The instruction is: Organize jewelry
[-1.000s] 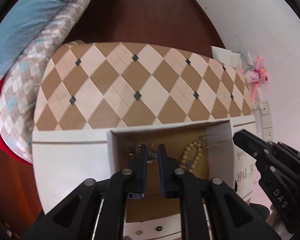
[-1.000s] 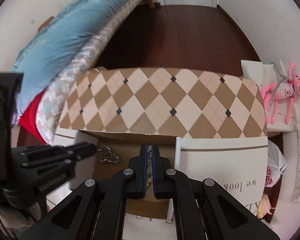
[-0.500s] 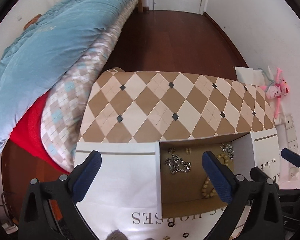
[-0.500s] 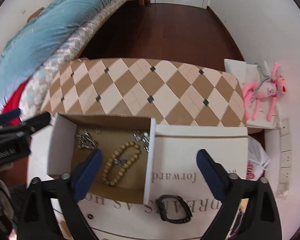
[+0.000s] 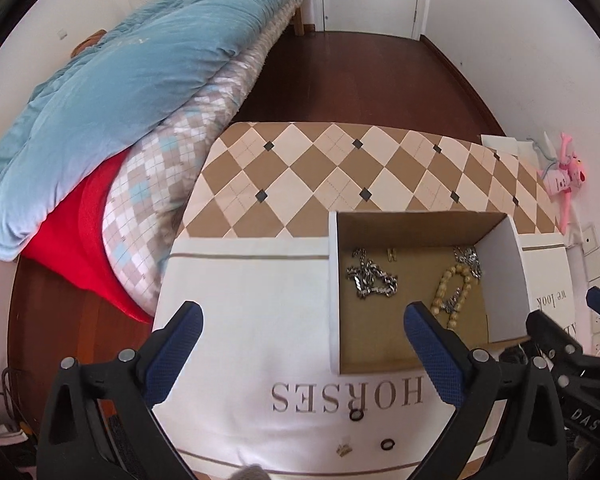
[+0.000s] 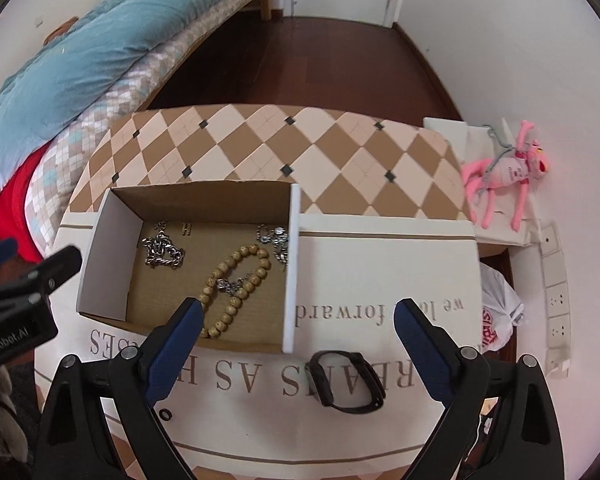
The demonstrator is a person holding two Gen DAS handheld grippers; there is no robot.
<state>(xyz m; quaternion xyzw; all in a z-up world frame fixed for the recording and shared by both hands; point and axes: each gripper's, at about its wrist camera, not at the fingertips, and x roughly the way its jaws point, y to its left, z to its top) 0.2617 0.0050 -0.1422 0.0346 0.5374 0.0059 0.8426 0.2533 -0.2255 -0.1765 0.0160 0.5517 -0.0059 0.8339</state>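
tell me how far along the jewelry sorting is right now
Done: a bead bracelet and two silver chains lie inside the open box.

In hand: nothing. The left claw and right claw are both open and empty.

Left: the black watch, two black rings and a small gold piece sit on the white cloth outside the box.

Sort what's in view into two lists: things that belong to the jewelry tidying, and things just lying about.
Belongs to the job:
- cardboard box
- bead bracelet
- silver chain
- second silver chain
- black watch
- small black rings
- small gold piece

Just lying about:
- pink plush toy
- blue quilt
- plastic bag
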